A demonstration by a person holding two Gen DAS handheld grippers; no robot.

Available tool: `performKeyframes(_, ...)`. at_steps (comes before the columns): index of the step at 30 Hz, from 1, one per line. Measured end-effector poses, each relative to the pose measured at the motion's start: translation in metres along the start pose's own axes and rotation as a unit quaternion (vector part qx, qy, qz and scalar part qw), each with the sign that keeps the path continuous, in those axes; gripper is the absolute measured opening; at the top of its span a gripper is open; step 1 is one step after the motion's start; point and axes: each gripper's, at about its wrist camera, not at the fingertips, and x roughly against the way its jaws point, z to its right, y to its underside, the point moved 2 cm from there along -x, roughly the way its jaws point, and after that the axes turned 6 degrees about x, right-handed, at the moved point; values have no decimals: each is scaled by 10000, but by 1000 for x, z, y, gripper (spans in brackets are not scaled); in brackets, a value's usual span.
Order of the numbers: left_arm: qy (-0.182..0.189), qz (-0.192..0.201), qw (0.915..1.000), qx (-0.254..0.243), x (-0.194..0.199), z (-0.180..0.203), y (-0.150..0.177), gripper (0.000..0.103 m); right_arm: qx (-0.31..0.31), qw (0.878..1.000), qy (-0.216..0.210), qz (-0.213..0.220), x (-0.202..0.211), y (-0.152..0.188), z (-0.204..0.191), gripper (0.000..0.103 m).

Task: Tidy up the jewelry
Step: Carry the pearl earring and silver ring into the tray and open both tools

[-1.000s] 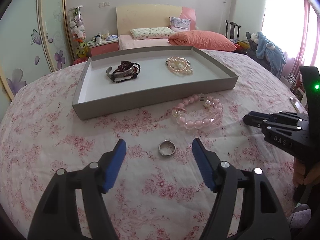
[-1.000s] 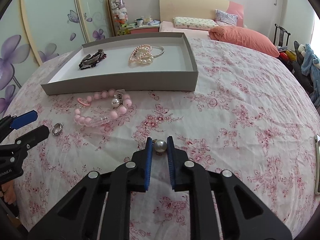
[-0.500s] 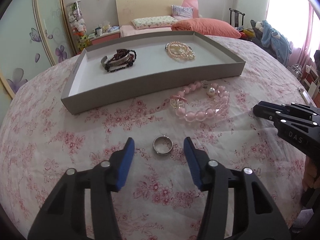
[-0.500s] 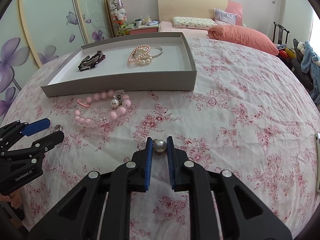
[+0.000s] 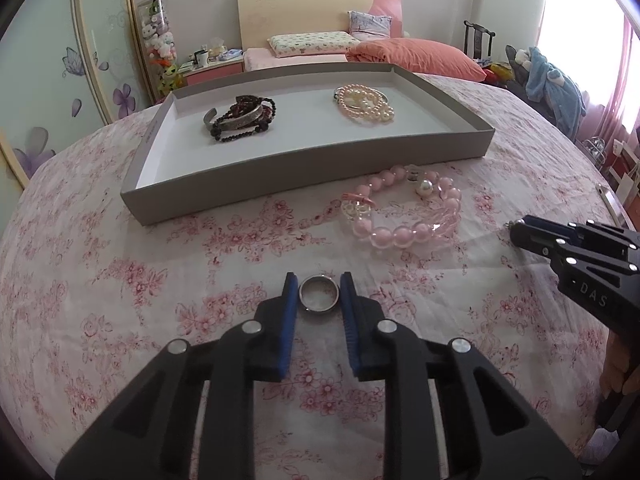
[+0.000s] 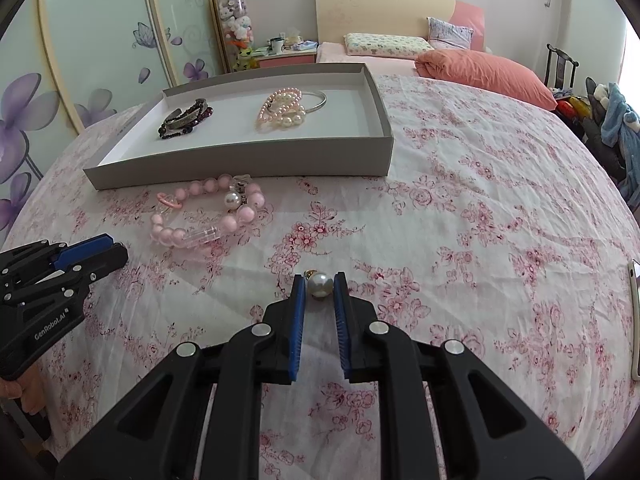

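A silver ring (image 5: 319, 299) lies on the floral bedspread between the blue pads of my left gripper (image 5: 319, 286), which has closed onto its sides. My right gripper (image 6: 319, 283) is shut on a pearl earring (image 6: 319, 285) held just above the bedspread. A pink bead bracelet (image 5: 401, 211) lies in front of the grey tray (image 5: 280, 170). The tray holds dark bead bracelets with a metal cuff (image 5: 241, 118) and a pearl bracelet with a bangle (image 5: 365, 103). In the right wrist view the left gripper (image 6: 92, 254) is at the left, beside the pink bracelet (image 6: 208, 212) and the tray (image 6: 240, 162).
The right gripper body (image 5: 580, 256) reaches in from the right in the left wrist view. A phone (image 6: 634, 316) lies at the bed's right edge. Pillows (image 5: 412, 58), a headboard and a nightstand stand behind the tray.
My left gripper has moved forward over the ring and its fingers have closed from wide open onto it. The right gripper still holds the pearl earring in place.
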Motion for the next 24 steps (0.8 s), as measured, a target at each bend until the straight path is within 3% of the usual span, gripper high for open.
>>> performKeyframes(13,-295,77,9976,622,18,-49,1,22,61,9998,-169,21,3,0,-11,14)
performKeyframes(24,-282,192,9959,842,30,-60,3,22,159,9987,-409,266,16,-7,-27,14)
